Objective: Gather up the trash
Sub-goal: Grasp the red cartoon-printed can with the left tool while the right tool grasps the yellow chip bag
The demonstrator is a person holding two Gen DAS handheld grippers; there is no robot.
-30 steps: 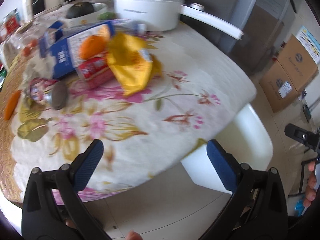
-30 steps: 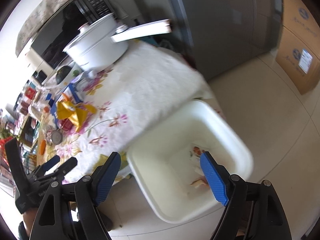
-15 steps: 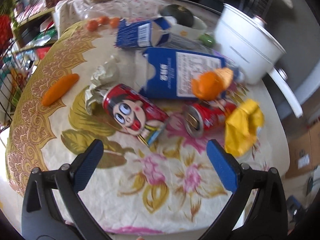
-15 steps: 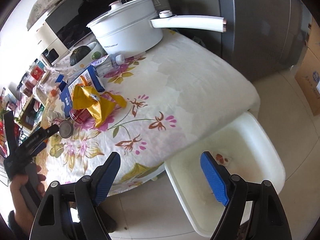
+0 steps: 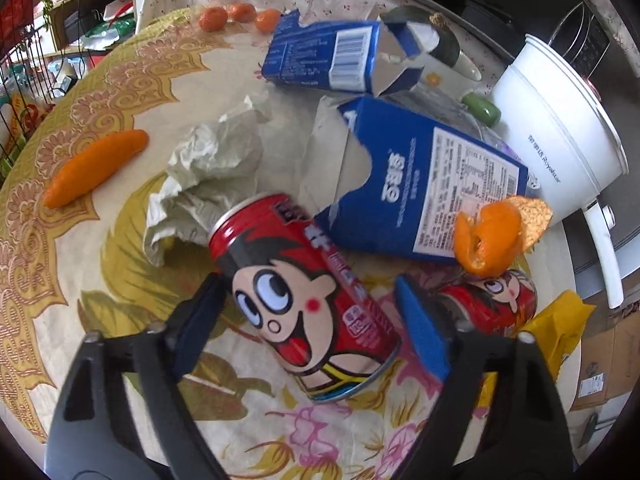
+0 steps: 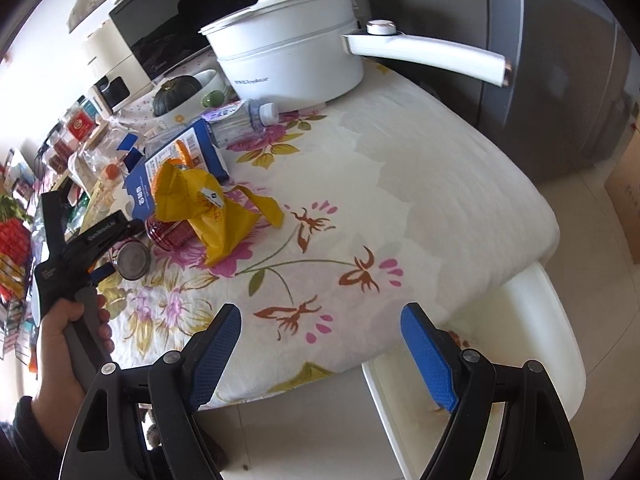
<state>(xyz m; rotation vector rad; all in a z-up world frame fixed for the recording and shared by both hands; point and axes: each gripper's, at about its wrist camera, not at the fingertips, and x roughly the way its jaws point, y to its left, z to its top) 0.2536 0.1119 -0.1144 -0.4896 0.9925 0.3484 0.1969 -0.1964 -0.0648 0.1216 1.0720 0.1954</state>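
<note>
In the left wrist view my left gripper (image 5: 312, 320) is open, its fingers on either side of a red cartoon can (image 5: 304, 292) lying on the flowered tablecloth, not clamped. A second red can (image 5: 492, 304) lies to the right with orange peel (image 5: 492, 240) on it. Crumpled paper (image 5: 208, 176), two torn blue cartons (image 5: 420, 184) (image 5: 328, 56) and a yellow wrapper (image 5: 560, 328) lie around. In the right wrist view my right gripper (image 6: 320, 344) is open and empty above the table's front edge. The white trash bin (image 6: 560, 360) stands on the floor below the table edge.
A white pot (image 6: 292, 56) with a long handle stands at the table's back, a plastic bottle (image 6: 240, 120) before it. A carrot (image 5: 92, 168) and small oranges (image 5: 236, 16) lie at the left. A grey fridge (image 6: 560, 60) and cardboard boxes stand to the right.
My left gripper swung from the table edge in over the trash and came down around the red cartoon can. My right gripper moved from above the bin toward the table edge.
</note>
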